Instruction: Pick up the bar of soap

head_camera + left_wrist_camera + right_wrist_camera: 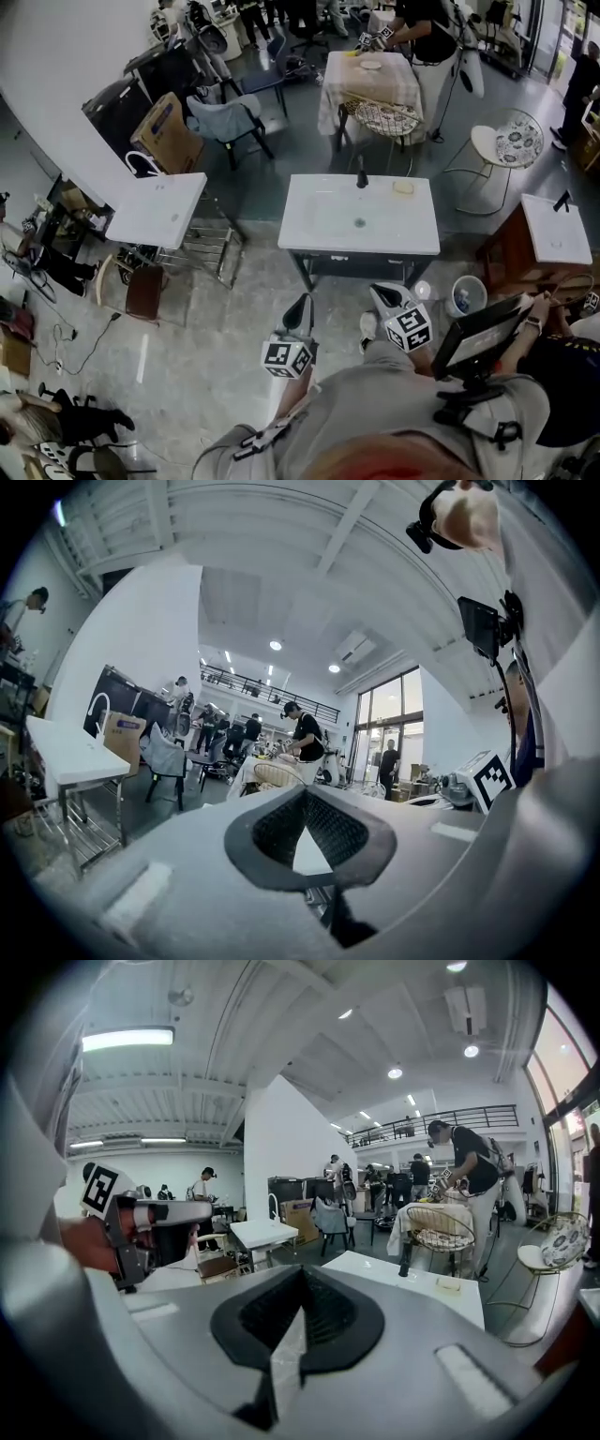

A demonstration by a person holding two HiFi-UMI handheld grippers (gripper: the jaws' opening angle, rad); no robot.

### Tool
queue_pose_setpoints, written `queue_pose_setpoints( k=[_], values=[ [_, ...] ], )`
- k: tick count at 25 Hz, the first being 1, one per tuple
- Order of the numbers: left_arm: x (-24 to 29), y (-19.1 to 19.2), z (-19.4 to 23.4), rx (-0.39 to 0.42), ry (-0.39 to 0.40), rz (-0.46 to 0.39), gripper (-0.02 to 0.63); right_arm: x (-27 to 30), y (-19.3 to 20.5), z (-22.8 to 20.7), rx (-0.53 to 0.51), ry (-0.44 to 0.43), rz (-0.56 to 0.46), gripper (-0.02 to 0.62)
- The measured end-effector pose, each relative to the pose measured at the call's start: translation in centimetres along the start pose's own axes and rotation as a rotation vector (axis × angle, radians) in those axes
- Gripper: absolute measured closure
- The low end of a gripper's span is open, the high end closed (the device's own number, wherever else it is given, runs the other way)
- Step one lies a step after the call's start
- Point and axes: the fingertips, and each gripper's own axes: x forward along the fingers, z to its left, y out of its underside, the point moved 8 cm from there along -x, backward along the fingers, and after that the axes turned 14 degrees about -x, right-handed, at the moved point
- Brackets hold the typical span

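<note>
- Two empty tools: the left hand-held gripper [302, 793] has its black pads [272, 832] tip to tip.
- The right hand-held gripper [300, 1269] is likewise closed.
- Pale yellow rectangular bar of soap [403, 187] lies on the back rim of the white basin-top bench [309, 234] (right of the black tap [362, 176]), well apart from both.

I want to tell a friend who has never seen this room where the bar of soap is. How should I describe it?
Find the white washbasin on dark legs in the middle of the floor. On its back ledge stands a black faucet, and the bar of soap lies flat just to the right of it. It is the only small, cream-coloured block on that white top.
</note>
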Motion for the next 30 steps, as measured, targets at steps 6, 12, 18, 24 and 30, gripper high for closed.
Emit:
queue_pose_setpoints(
  k=[6,12,18,24,30],
  values=[
    [6.6,-0.8,1.7,-0.003,0.004,0.007,0.606,3.3,1.2,-8.4,0.015,0.085,0.013,0.594],
    [13.6,-2.0,3.4,0.025,-0.001,0.022,0.606,6.7,2.9,-15.3,0.041,0.136,0.021,0.594],
    [20.5,-3.4,3.9,0.022,0.002,0.018,0.606,10.0,2.3,-20.5,0.044,0.122,0.002,0.594],
    [28.4,-3.3,3.1,0.014,0.053,0.008,0.606,11.7,2.1,-26.3,0.042,0.135,-0.031,0.594],
    [35.0,-4.1,1.1,0.012,0.112,-0.016,0.606,12.2,1.1,-30.9,0.012,0.119,-0.042,0.594]
  ],
)
